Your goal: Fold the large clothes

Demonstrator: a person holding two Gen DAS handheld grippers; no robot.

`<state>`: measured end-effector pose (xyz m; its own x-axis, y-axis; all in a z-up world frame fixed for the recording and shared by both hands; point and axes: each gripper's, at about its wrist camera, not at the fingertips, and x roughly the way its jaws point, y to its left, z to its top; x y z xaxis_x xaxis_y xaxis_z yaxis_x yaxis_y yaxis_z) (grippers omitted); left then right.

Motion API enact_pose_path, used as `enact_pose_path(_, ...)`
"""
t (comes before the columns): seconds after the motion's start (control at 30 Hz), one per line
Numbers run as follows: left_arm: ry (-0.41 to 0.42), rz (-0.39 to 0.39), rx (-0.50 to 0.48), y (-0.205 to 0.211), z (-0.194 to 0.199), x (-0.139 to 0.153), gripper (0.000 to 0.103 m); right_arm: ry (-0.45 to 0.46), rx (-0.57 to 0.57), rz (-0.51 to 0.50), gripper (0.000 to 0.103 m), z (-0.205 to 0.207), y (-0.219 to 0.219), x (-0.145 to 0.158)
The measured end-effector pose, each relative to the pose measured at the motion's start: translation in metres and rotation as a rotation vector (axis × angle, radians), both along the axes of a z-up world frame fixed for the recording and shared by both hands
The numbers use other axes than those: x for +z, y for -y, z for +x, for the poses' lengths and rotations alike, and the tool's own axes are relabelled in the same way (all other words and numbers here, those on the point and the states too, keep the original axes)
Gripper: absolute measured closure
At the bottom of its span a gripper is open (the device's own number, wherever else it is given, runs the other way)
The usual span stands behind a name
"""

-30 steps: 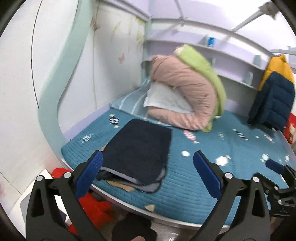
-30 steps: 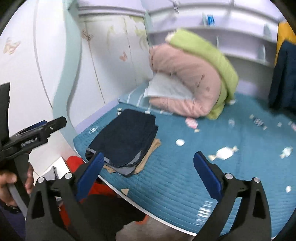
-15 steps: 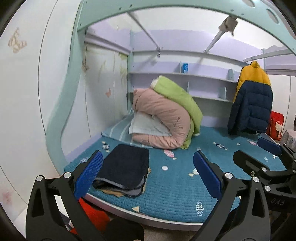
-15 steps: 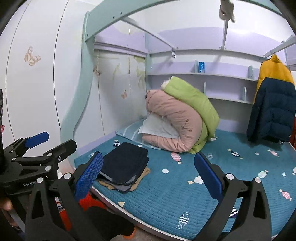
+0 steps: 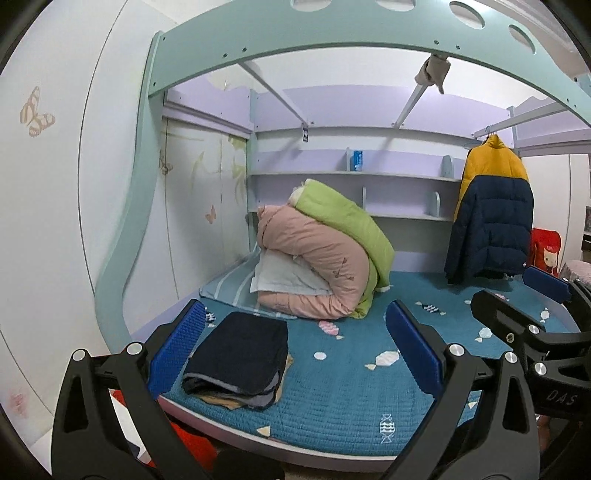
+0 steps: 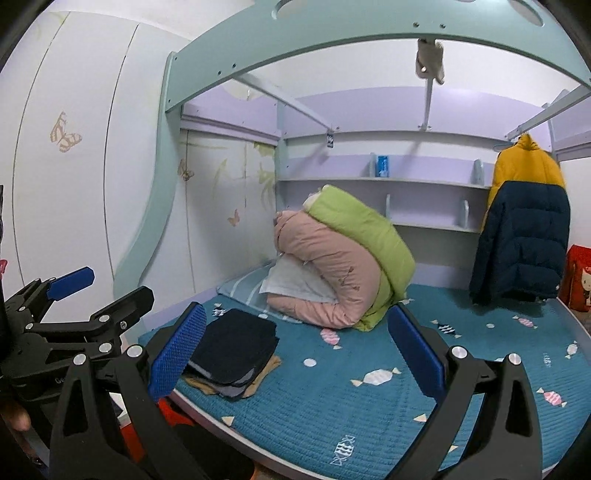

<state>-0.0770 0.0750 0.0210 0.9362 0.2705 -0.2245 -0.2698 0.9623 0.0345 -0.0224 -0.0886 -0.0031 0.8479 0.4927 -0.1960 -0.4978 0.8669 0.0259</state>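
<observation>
A stack of folded dark clothes (image 5: 240,360) (image 6: 232,350), navy on top with grey and tan layers beneath, lies at the front left corner of the teal bed mat (image 5: 351,406) (image 6: 351,398). My left gripper (image 5: 295,350) is open and empty, held back from the bed edge, well short of the stack. My right gripper (image 6: 295,350) is open and empty too, likewise back from the bed. Each gripper shows at the side of the other's view: the right one (image 5: 532,306) and the left one (image 6: 96,299).
A rolled pink and green quilt (image 5: 325,266) rests on a striped pillow at the back. A yellow and navy padded jacket (image 5: 491,221) hangs on the right. Red cloth (image 6: 170,410) lies on the floor below the bed edge. The teal bunk frame (image 5: 332,33) arches overhead.
Both grippers have drawn back and tilted up from the bed, so the folded stack looks smaller and the bunk frame has come into view. Both stay open and empty.
</observation>
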Motion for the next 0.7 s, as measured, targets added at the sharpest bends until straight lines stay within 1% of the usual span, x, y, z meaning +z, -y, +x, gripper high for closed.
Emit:
enact_pose_path(0.23, 0.043, 0.055, 0.036, 0.013, -0.001, 0.01, 0.005, 0.01, -0.008, 0.023, 0.008, 0.004, 0.007, 0.003)
enact_pose_path(0.47, 0.069, 0.037, 0.01, 0.016, -0.001, 0.016, 0.005, 0.048, -0.025, 0.041, 0.008, -0.001, 0.014, 0.005)
enact_pose_path(0.6, 0.091, 0.041, 0.026, 0.018, -0.001, 0.018, 0.005, 0.045, -0.022, 0.048, 0.008, 0.001, 0.018, 0.007)
enact_pose_path(0.7, 0.091, 0.044, 0.019, 0.02, 0.0, 0.018, 0.005, 0.047, -0.02, 0.051, 0.008, 0.002, 0.02, 0.007)
